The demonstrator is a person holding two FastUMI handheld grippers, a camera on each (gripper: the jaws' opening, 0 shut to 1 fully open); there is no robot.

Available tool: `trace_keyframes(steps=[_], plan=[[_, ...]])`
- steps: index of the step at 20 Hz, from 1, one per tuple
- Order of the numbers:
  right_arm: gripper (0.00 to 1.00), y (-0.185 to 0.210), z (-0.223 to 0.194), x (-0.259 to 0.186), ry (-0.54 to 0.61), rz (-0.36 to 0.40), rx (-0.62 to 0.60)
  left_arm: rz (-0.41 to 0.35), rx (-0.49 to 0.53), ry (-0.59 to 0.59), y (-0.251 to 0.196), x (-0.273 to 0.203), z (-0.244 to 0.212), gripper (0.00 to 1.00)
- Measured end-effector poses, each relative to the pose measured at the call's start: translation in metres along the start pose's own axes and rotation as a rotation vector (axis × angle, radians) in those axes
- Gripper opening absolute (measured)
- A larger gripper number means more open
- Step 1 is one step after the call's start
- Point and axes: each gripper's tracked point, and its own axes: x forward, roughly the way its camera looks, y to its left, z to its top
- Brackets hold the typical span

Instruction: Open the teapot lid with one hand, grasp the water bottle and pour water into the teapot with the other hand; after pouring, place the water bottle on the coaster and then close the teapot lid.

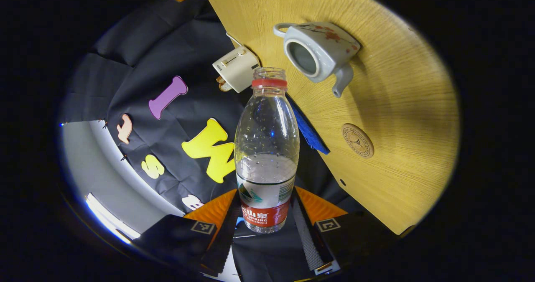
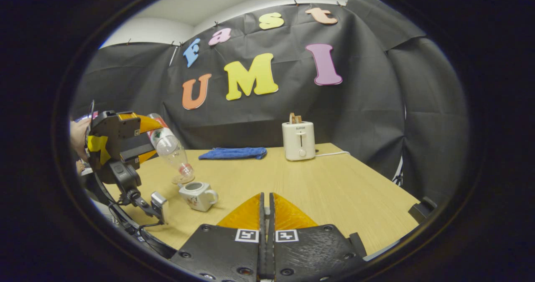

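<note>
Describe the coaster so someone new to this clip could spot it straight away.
Start at the wooden table in the left gripper view and find the white teapot. Just beyond its spout lies the coaster, flat on the table. It is a small round brown disc with an embossed mark, with nothing on it.

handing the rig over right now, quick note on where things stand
Left gripper: shut on the water bottle, uncapped, tilted mouth-down toward the teapot.
Right gripper: fingers together, nothing visible between them.
Teapot on the table, lid off; I can't see where the lid is. Coaster is bare, near the teapot's spout.
Done: lid off, bottle grasped.
Left: finish pouring (water remains in the bottle), set bottle on coaster, close lid.
</note>
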Motion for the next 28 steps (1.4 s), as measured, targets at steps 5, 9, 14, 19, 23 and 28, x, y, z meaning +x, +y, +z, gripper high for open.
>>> trace_keyframes(steps=[5, 9, 14, 19, 23, 28], plan=[[0.0, 0.001, 0.003, -0.002, -0.005, -0.003, -0.002, -0.037, -0.132, -0.001, -0.02, 0.001, -0.003, 0.72], [0.0, 0.003, 0.009, -0.002, -0.011, -0.008, -0.01, -0.064, -0.315, -0.011, -0.03, -0.003, 0.0, 0.75], [0.0, 0.013, 0.021, -0.006, -0.026, -0.002, -0.025, -0.132, -0.71, -0.003, -0.053, -0.013, -0.003, 0.72], [0.0, 0.028, 0.028, -0.008, -0.032, 0.016, -0.043, -0.169, -1.177, 0.037, -0.07, -0.03, -0.011, 0.72], [0.0, 0.038, 0.039, -0.01, -0.045, 0.024, -0.051, -0.231, -1.551, 0.057, -0.086, -0.039, -0.011, 0.73], [0.0, 0.049, 0.047, -0.012, -0.054, 0.034, -0.065, -0.244, -1.942, 0.019, -0.077, -0.033, -0.019, 0.73]])
